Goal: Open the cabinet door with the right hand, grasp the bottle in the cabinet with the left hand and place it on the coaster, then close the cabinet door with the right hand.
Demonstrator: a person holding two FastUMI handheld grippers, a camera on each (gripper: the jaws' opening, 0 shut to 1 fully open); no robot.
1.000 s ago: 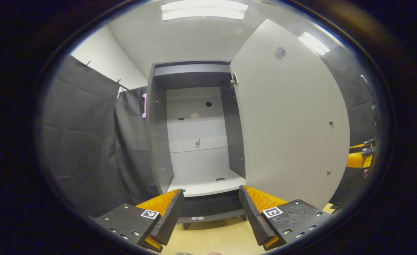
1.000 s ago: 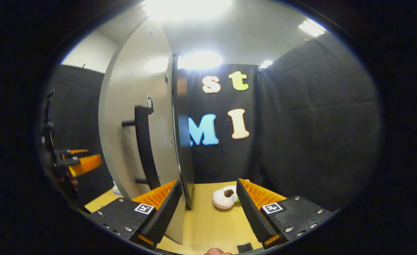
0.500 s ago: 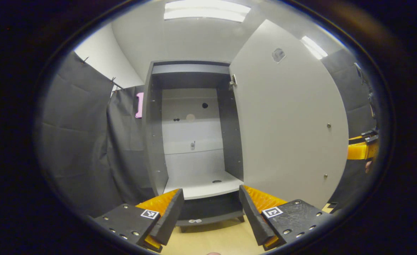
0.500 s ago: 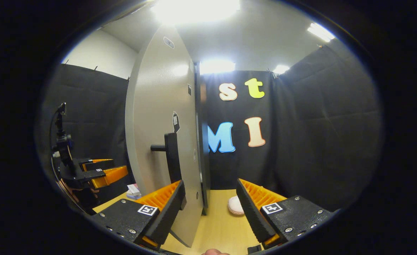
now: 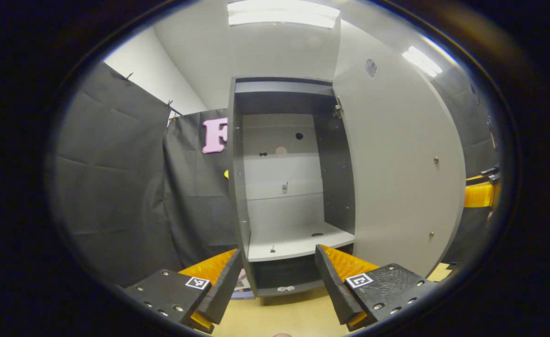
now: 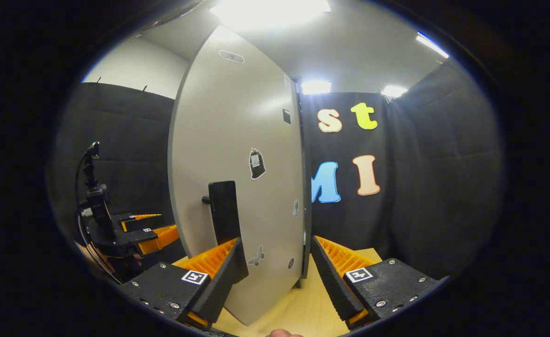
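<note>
My left gripper [image 5: 275, 281] and right gripper [image 6: 275, 276] gape, holding nothing; the pale grey cabinet door [image 6: 237, 164] stands ajar mid-frame.

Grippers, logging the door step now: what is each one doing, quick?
Left gripper: open, holding nothing, facing the open dark grey cabinet.
Right gripper: open, holding nothing, at the pale grey cabinet door.

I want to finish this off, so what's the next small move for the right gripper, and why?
Probably press the right gripper against the cabinet door near its handle and swing it shut: the door stands open, the cabinet shelf holds no bottle, both grippers are open.
</note>
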